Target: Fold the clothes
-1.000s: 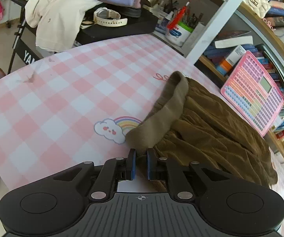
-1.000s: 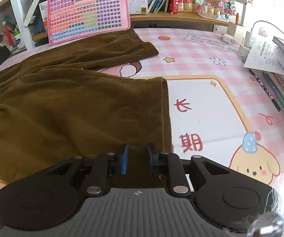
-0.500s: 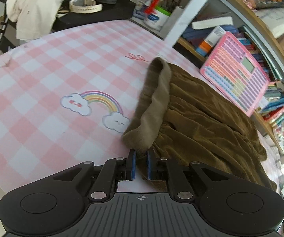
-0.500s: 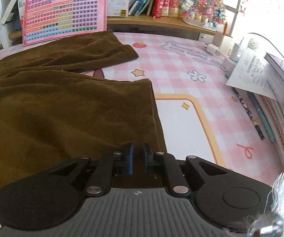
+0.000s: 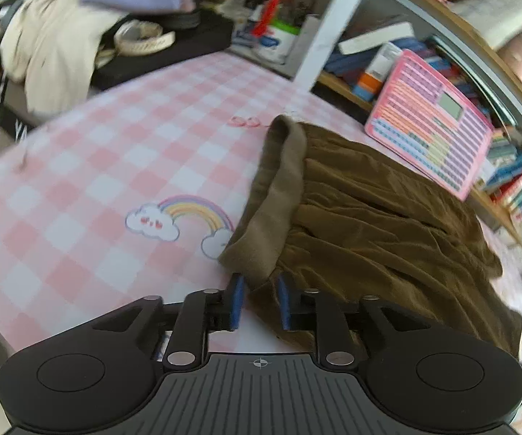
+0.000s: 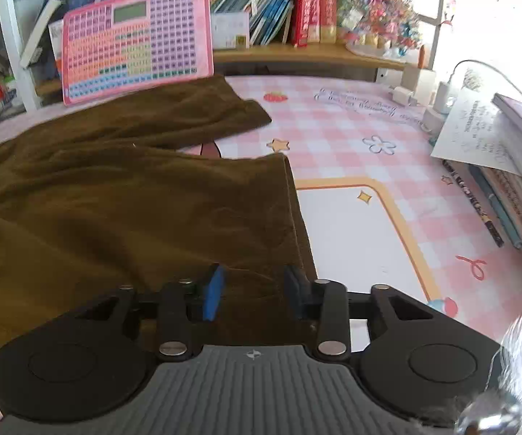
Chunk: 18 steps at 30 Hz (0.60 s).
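— On the tabletop [image 5: 79, 188], where are the brown trousers [image 6: 123, 195]?
— Spread flat. Your left hand-held gripper [image 5: 259, 299] gapes at the waistband [image 5: 279, 195]; your right hand-held gripper [image 6: 253, 295] gapes over a leg hem.

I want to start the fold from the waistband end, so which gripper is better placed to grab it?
Left. The left gripper is open around the brown trousers' waistband corner, while the right gripper sits open at a leg hem.
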Tool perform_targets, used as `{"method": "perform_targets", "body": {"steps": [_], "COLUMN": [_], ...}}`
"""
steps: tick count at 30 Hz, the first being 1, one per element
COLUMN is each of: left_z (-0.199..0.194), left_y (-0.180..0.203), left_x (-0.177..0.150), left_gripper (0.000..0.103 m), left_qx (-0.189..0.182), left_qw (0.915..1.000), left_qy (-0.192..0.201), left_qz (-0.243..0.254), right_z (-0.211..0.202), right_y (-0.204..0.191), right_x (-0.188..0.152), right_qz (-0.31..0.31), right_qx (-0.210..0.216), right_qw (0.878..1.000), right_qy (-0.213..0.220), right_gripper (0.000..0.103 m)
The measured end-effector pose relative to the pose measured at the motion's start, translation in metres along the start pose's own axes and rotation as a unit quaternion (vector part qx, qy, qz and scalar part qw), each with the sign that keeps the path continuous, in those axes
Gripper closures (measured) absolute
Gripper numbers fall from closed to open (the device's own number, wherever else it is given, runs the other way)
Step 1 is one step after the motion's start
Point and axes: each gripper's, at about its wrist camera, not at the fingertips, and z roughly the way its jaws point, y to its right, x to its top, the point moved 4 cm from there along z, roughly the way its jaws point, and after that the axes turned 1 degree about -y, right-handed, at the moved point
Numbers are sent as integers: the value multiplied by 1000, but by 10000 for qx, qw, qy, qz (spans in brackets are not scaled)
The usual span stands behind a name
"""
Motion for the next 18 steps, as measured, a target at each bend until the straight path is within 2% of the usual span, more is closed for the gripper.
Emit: {"method": "perform_targets", "body": {"steps": [7, 14, 18], "left_z": [-16, -27, -32], "left_y": [25, 51, 62], "left_x": [-3, -8, -10], "left_gripper": [52, 47, 37], "left_qx": [-66, -174, -300], "left_qw": [9974, 9908, 9874], "left_qy": [78, 86, 109], "left_qz": [719, 1342, 1550], "right_z": [-35, -66, -80], "right_y": [-2, -16, -26], "right_x": [-16, -35, -42], "right_qz": [250, 331, 394], "right_qx": [10, -6, 4], "right_qw": [9995, 9991, 9988], "right_qy": [217, 273, 298], "right_gripper": [57, 47, 39]}}
